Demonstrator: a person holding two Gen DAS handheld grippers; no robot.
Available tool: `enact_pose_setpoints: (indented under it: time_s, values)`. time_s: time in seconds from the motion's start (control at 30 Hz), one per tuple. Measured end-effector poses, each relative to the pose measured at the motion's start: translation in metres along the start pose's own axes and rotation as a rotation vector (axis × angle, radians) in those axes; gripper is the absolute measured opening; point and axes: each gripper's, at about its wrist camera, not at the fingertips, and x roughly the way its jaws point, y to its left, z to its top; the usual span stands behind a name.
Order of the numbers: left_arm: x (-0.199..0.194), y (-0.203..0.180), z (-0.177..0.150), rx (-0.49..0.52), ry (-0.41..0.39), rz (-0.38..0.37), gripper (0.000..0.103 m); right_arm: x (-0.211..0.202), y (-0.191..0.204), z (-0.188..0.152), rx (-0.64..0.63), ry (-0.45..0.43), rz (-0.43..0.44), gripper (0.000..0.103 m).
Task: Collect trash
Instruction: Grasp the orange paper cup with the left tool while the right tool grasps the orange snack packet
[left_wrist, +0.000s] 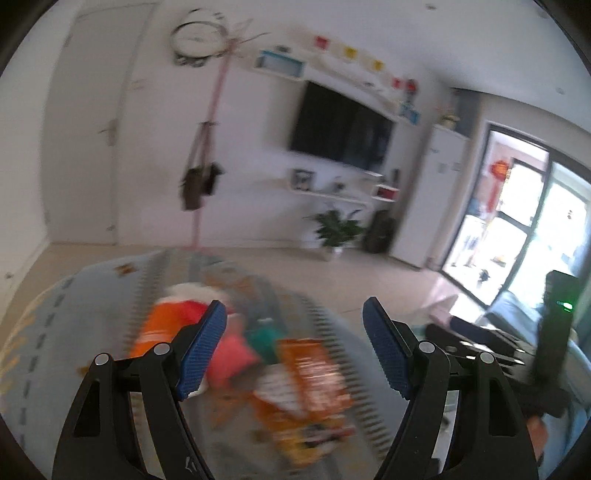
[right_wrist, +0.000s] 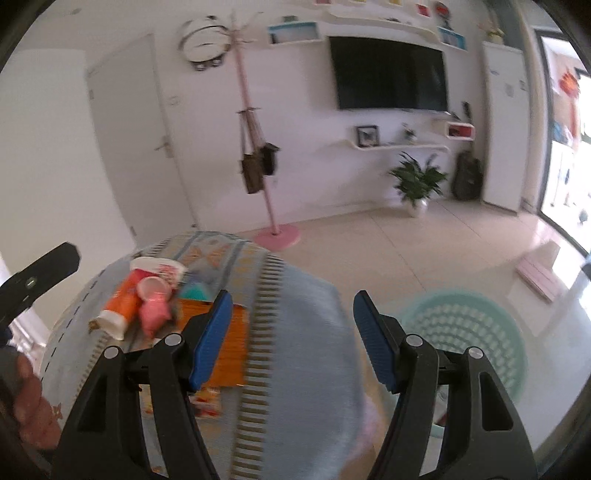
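A heap of trash lies on a round table with a light blue patterned cloth: an orange tube, a pink cup, a white and red cup and an orange packet. In the blurred left wrist view the same heap shows as the orange tube, pink cup and orange packet. My left gripper hangs open above the heap, holding nothing. My right gripper stands open over the cloth to the right of the heap, also holding nothing.
A pale green slatted basket stands on the tiled floor right of the table. Behind are a pink coat stand, a potted plant, a wall television and a white door. A hand shows at the lower left.
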Motion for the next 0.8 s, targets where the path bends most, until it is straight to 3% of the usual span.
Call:
enact_pose_setpoints:
  time_s: [0.13, 0.27, 0.5, 0.63, 0.8]
  values:
    - [0.01, 0.051, -0.004, -0.045, 0.061, 0.104, 0.074, 0.019, 0.033, -0.006, -0.062, 0.02, 0.031, 0.064]
    - [0.027, 0.097, -0.013, -0.095, 0.13, 0.162, 0.074, 0.045, 0.049, -0.023, -0.099, 0.042, 0.047, 0.064]
    - [0.055, 0.133, -0.025, -0.193, 0.209, 0.118, 0.075, 0.08, 0.057, -0.051, -0.081, 0.095, 0.089, 0.064]
    - [0.075, 0.137, -0.031, -0.216, 0.253, 0.108, 0.083, 0.082, 0.053, -0.052, -0.059, 0.088, 0.115, 0.064]
    - [0.099, 0.135, -0.037, -0.219, 0.315, 0.119, 0.083, 0.083, 0.052, -0.055, -0.054, 0.098, 0.13, 0.064]
